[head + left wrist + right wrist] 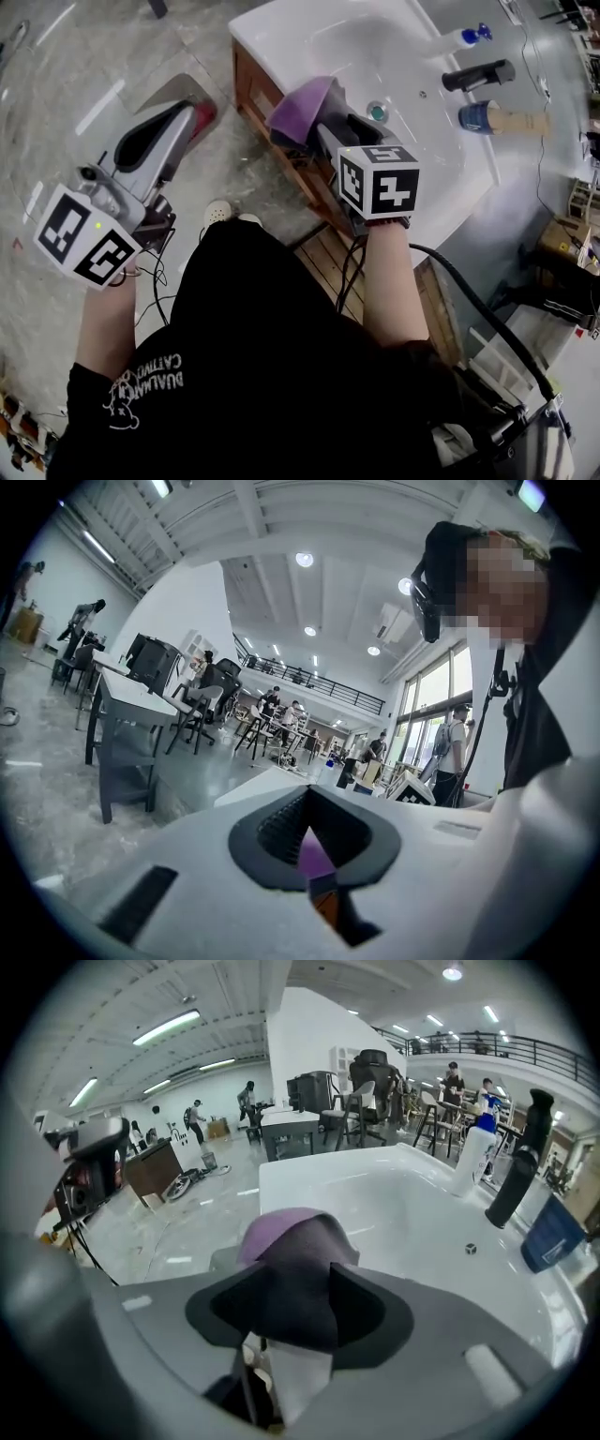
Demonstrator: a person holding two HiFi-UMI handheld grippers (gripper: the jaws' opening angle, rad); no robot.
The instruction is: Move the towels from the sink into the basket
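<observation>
A purple towel [305, 108] hangs bunched over the front rim of the white sink [412, 56], at its left corner. My right gripper [330, 114] is right against it, pointing down. In the right gripper view the towel [281, 1237] fills the gap between the dark pads [361, 1302] of the right gripper [300, 1283], whose jaws stand apart. My left gripper [173, 127] is off to the left over the floor, open and holding nothing. In the left gripper view only a purple sliver of the towel [314, 855] shows through the gap of the left gripper [314, 841].
In the basin is a drain [377, 112]. On the sink's far ledge stand a black tap [478, 75], a blue cup [476, 116] and a white bottle [466, 37]. A wooden stand [281, 141] carries the sink. A black cable [487, 319] trails at right.
</observation>
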